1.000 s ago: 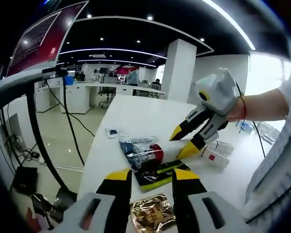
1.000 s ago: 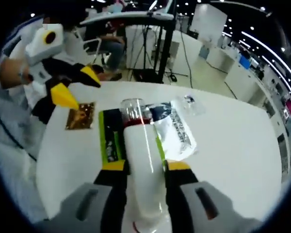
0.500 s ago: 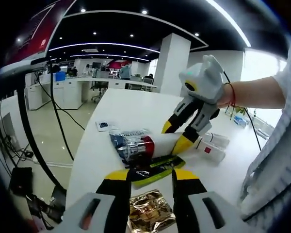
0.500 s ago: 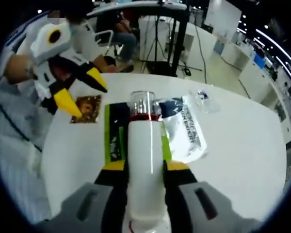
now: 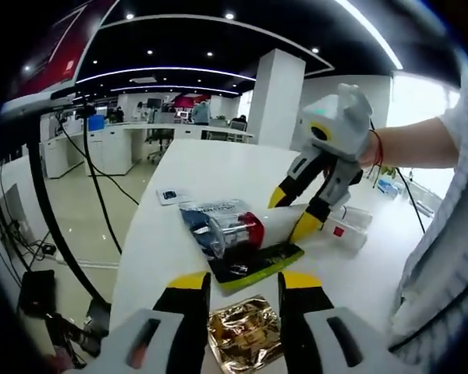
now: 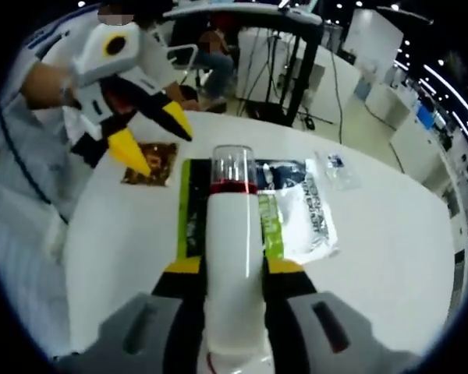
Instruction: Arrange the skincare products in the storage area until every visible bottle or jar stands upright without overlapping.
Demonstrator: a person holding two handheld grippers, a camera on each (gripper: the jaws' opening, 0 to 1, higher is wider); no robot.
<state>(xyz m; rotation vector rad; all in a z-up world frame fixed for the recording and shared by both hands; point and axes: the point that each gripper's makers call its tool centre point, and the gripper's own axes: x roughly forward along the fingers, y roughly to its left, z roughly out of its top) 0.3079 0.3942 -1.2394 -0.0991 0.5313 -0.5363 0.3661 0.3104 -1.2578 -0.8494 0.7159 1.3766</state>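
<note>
A white bottle [image 6: 234, 249] with a red band and a clear cap [image 6: 232, 164] lies lengthwise between the jaws of my right gripper [image 6: 234, 269], which is shut on it. From the left gripper view, the same bottle [image 5: 253, 227] is held on its side just over a green and black packet [image 5: 253, 263], with the right gripper [image 5: 292, 214] gripping its white body. My left gripper [image 5: 246, 284] stands open with nothing between its jaws, above a gold sachet [image 5: 246, 339]. The right gripper view shows the left gripper [image 6: 157, 140] open over the gold sachet [image 6: 152, 162].
On the white round table [image 6: 374, 257] lie a blue and white sachet [image 6: 304, 210], a small clear sachet [image 6: 337, 167] and the green packet [image 6: 189, 210]. A white box with a red mark [image 5: 339, 232] sits behind the right gripper. A person's sleeve is at the table's side.
The right gripper has kept its hold on the bottle and shifted slightly over the packets. The left gripper has stayed open and edged nearer the gold sachet.
</note>
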